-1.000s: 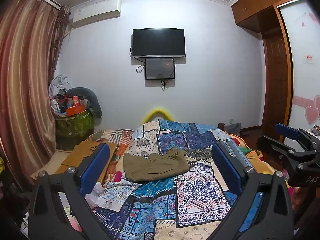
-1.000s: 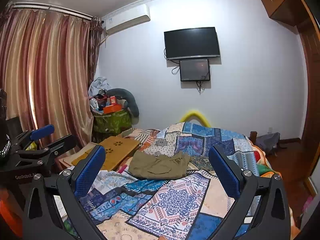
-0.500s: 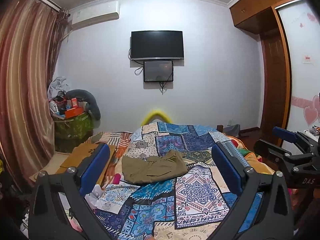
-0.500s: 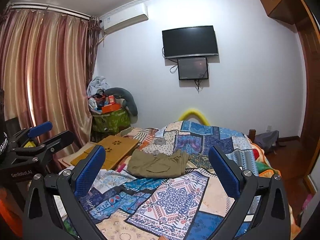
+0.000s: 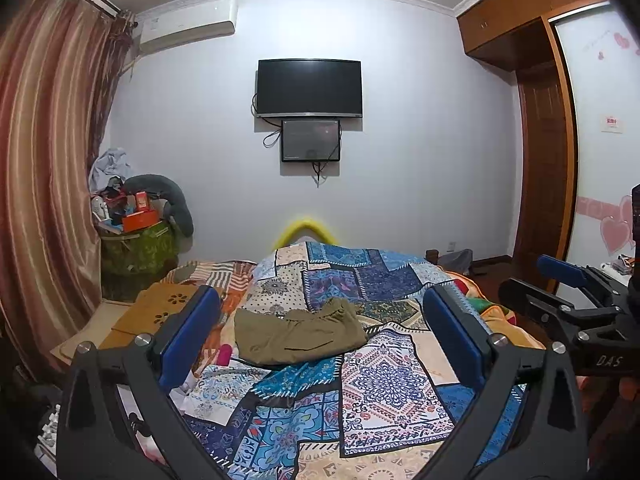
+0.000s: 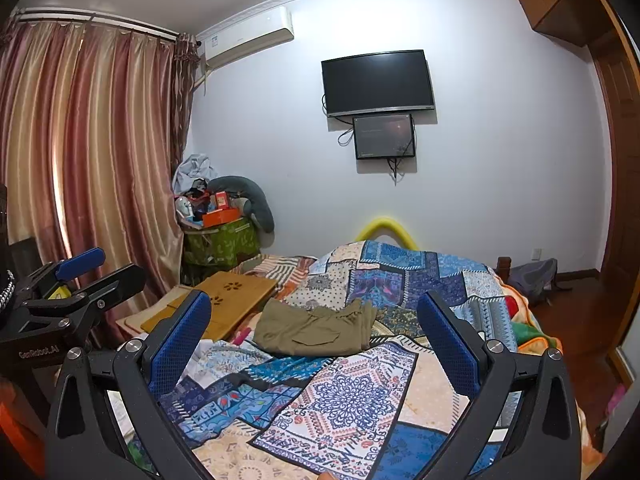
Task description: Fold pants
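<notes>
Olive-green pants (image 5: 298, 332) lie folded in a compact bundle on the patchwork bedspread (image 5: 372, 384), toward the far left of the bed. They also show in the right wrist view (image 6: 314, 328). My left gripper (image 5: 320, 312) is open and empty, held well above and short of the pants. My right gripper (image 6: 314, 312) is open and empty too, at a similar distance. The right gripper shows at the right edge of the left wrist view (image 5: 568, 300), and the left gripper at the left edge of the right wrist view (image 6: 80, 280).
A wooden lap tray (image 6: 224, 300) lies at the bed's left side by striped curtains (image 6: 80, 160). A green cloth-covered stand piled with clutter (image 6: 220, 236) sits in the corner. A TV (image 5: 310, 88) hangs on the far wall. A wooden wardrobe (image 5: 540, 160) stands at right.
Both grippers have tilted slightly, so the room has shifted a little in each view. The pants have not moved, and both grippers stay open.
</notes>
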